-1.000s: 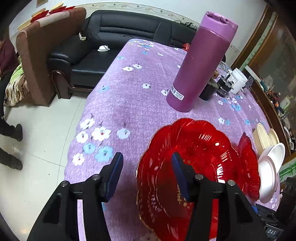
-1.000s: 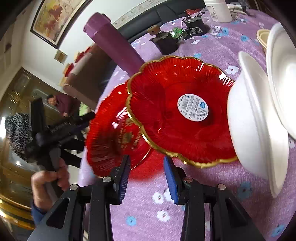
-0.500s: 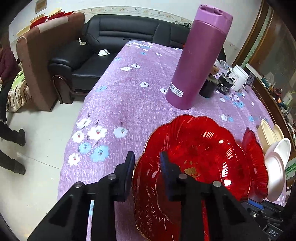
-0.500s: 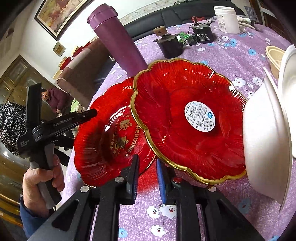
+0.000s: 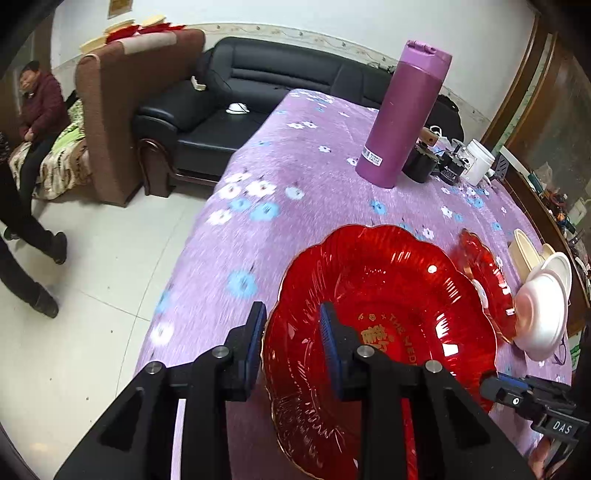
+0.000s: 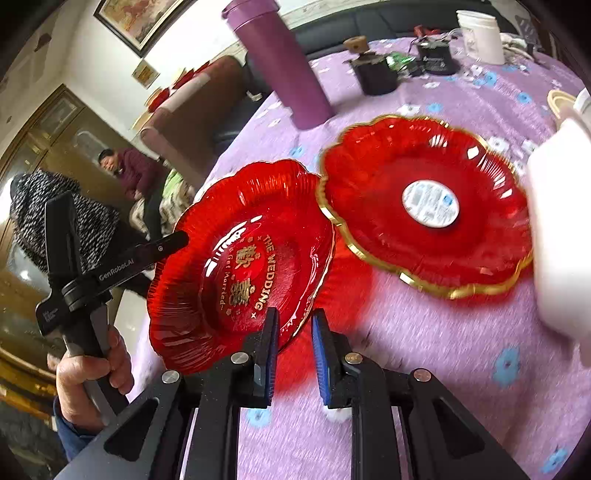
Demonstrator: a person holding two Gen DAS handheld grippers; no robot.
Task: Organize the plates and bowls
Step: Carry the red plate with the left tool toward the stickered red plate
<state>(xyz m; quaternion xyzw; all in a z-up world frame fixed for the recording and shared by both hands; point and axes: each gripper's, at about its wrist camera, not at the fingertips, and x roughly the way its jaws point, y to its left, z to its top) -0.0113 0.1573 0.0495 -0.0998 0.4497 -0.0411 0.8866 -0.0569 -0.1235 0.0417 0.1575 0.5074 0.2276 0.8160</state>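
Note:
My left gripper [image 5: 291,332] is shut on the near rim of a red wedding plate [image 5: 388,314] with gold lettering and holds it tilted up off the purple cloth. The same plate shows in the right wrist view [image 6: 240,266], with the left gripper [image 6: 173,240] clamped on its far edge. My right gripper [image 6: 293,339] stands narrowly open with the plate's near rim between its pads, no clear contact. A second red plate [image 6: 428,203] with a gold rim and white sticker leans against white foam bowls [image 6: 561,240]. It also shows in the left wrist view [image 5: 487,273], next to the bowls [image 5: 543,306].
A tall purple flask [image 5: 402,118] stands on the flowered purple tablecloth [image 5: 295,177], with dark jars [image 6: 376,74] and a white tub [image 6: 480,33] behind it. A beige bowl [image 5: 524,254] sits by the foam bowls. The table's left edge drops to a tiled floor; a sofa and people are beyond.
My left gripper closed on the wedding plate's rim and lifted and tilted it away from the second plate. My right gripper narrowed, then opened a little and shifted toward the wedding plate.

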